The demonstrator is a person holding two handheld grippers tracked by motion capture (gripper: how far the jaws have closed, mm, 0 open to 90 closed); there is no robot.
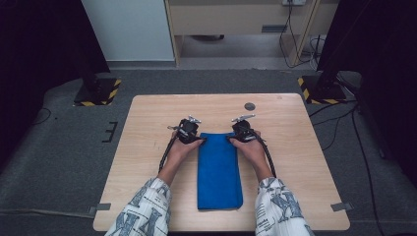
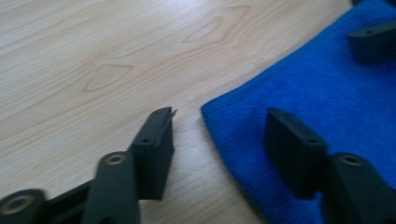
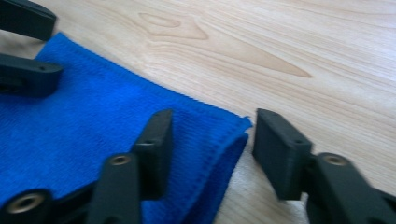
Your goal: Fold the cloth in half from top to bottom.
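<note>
Nearest the camera in the high view, two patterned sleeves (image 1: 147,209) came in from the bottom edge, one on each side of a folded blue towel (image 1: 219,169). The towel lay lengthwise at the middle of the wooden table (image 1: 147,162), its near end close to the front edge and its far end between the two hands.

The left gripper (image 1: 189,132) sat at the towel's far left corner. In the left gripper view its jaws stood apart around that corner: one jaw rested over the bare wood just beside the towel's edge, the other over the blue cloth (image 2: 327,107). A gap showed between the pads and the corner, so nothing was clamped.

The right gripper (image 1: 242,131) sat at the far right corner. In the right gripper view its jaws were likewise apart, one over the cloth (image 3: 93,121), the other over the wood past the folded edge, with the corner's doubled layers lying between them, not pinched. The left gripper's jaws showed farther off at the other corner.

Beyond the grippers, a small dark disc (image 1: 250,106) lay on the table near its far edge. Past the table was grey floor (image 1: 64,162), with two stand bases marked in yellow and black (image 1: 98,92).
</note>
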